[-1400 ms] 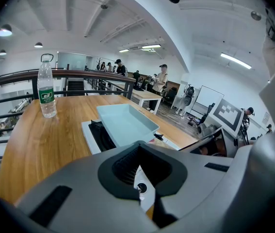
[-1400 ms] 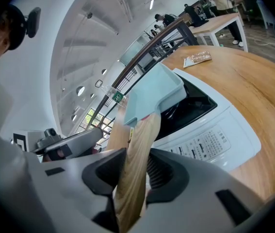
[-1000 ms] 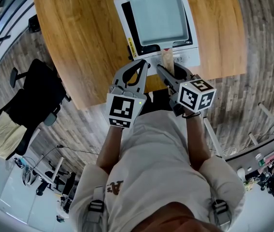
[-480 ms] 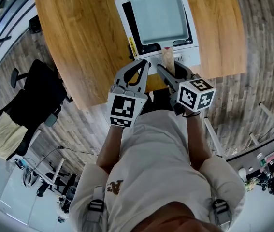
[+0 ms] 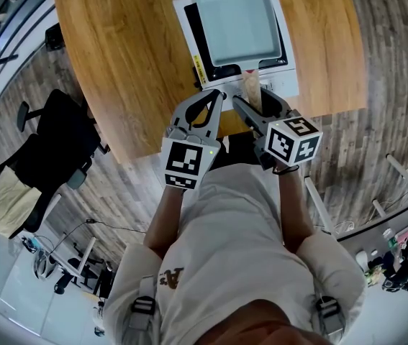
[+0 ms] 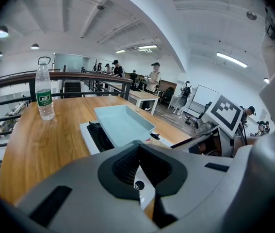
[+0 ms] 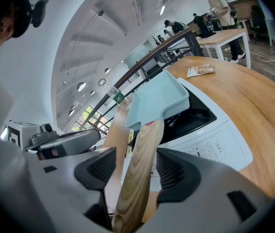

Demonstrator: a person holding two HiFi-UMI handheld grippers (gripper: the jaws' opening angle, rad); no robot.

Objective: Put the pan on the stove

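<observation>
A pale blue square pan [image 5: 238,21] sits on the black top of a white stove [image 5: 284,85]. Its wooden handle [image 5: 250,86] points toward me over the control panel. My right gripper [image 5: 252,98] is open. Its jaws have just been opening, and the handle [image 7: 139,164] lies between the pads with a gap on each side. My left gripper [image 5: 218,94] is shut on nothing, just left of the handle at the table's near edge. The left gripper view shows the pan [image 6: 122,123] beyond the closed tips [image 6: 138,144].
The stove stands on a wooden table [image 5: 117,49], near its front edge. A water bottle [image 6: 44,92] stands at the far left of the table, and a small packet [image 7: 200,70] lies beyond the stove. A black office chair [image 5: 52,142] stands on the floor to the left.
The right gripper's jaws have spread away from the wooden handle. The pan, the stove and the left gripper have not moved.
</observation>
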